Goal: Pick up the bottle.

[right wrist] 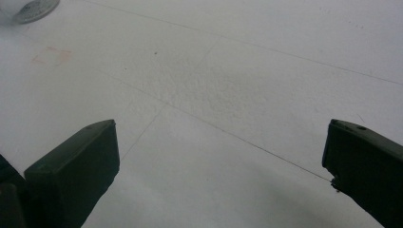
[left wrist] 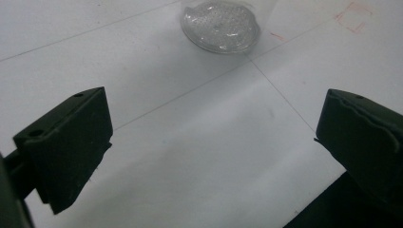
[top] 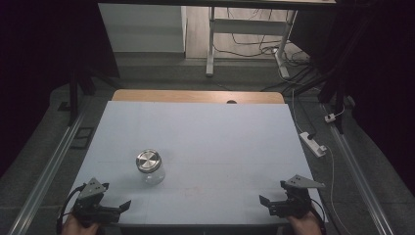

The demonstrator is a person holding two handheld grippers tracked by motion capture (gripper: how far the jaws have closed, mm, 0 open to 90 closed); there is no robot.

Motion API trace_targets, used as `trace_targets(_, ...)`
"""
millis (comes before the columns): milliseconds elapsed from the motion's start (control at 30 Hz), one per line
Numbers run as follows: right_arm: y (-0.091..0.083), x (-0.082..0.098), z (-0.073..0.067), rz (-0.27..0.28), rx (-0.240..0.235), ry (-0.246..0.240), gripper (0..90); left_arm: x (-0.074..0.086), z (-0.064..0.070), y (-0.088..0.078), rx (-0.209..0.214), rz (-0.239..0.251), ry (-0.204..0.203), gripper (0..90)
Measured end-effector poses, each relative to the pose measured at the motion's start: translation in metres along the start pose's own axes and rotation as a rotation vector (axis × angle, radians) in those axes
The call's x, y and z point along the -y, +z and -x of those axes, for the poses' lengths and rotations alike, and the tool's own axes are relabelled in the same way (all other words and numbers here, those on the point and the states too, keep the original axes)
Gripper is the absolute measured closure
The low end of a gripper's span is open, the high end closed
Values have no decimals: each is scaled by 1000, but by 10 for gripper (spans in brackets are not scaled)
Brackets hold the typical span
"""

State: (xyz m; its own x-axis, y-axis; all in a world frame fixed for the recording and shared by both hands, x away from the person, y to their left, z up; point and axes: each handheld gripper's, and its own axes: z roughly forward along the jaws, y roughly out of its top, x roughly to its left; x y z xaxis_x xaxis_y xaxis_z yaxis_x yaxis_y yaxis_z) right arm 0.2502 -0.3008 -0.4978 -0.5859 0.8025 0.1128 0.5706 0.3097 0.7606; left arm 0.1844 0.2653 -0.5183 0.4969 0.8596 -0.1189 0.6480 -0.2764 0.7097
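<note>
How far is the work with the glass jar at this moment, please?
Nothing looks done yet. The glass jar stands upright on the table with its metal lid on it. Neither gripper holds anything: the left gripper and right gripper rest at the near edge, jaws wide apart, away from the jar. The left one is nearer to it. Reaching for and gripping the jar is still left.

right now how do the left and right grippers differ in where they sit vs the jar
The left gripper sits near the glass jar, just below it; the right gripper sits far across the table. The left gripper view shows the jar close ahead; the right gripper view shows it far off in a corner. Both are open and hold nothing.
</note>
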Motion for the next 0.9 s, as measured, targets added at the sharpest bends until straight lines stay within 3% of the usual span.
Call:
trace_targets(233,0,0,0,0,-13,-7,0,-3,2,1,-16,7,20,0)
trace_targets(467,1,0,-2,-8,-13,-23,0,-8,0,3,30,28,8,0)
trace_targets(700,1,0,-2,-14,-17,-23,0,-16,-1,7,18,31,32,0)
trace_targets(900,2,-1,-2,-19,-16,-28,0,-21,-3,14,43,26,46,0)
